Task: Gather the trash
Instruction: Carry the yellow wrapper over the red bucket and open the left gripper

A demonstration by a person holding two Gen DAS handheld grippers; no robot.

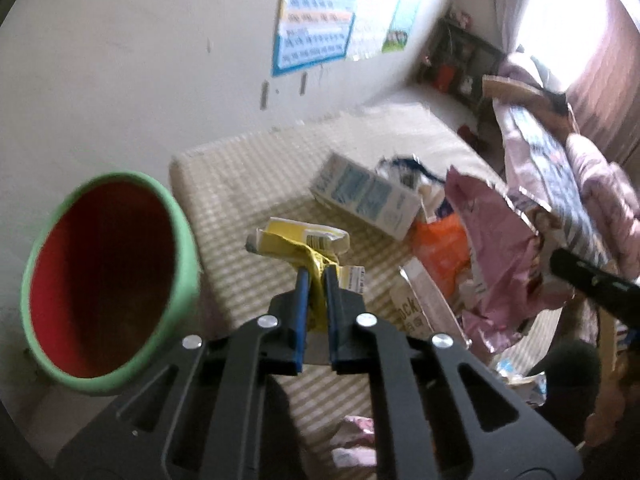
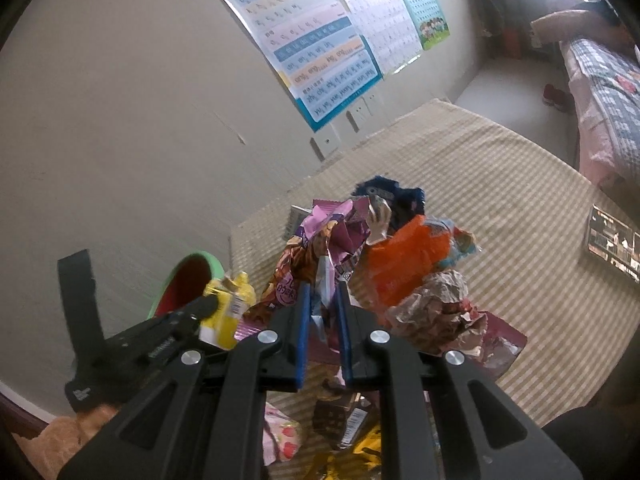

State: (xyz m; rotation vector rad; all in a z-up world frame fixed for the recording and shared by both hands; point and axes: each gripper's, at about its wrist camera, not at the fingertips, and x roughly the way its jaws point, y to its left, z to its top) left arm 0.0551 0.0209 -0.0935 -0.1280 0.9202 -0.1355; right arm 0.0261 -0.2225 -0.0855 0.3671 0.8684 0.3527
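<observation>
My left gripper (image 1: 316, 274) is shut on a crushed yellow carton (image 1: 304, 240) and holds it above the striped mat, just right of a green bin with a red inside (image 1: 184, 248). The right wrist view shows the same carton (image 2: 230, 308) beside the bin (image 2: 188, 276). My right gripper (image 2: 324, 288) is shut on a crumpled purple snack wrapper (image 2: 336, 232), lifted over the trash pile. In the left wrist view that wrapper (image 1: 500, 248) hangs from a black finger (image 1: 568, 266) at the right.
A white and blue milk carton (image 1: 368, 196), an orange bag (image 2: 400, 264), crumpled brown paper (image 2: 436, 304) and a dark blue wrapper (image 2: 392, 196) lie on the striped mat (image 2: 500, 184). More wrappers lie below the grippers. A screen device (image 2: 610, 242) sits at the mat's right edge, and a bed stands beyond.
</observation>
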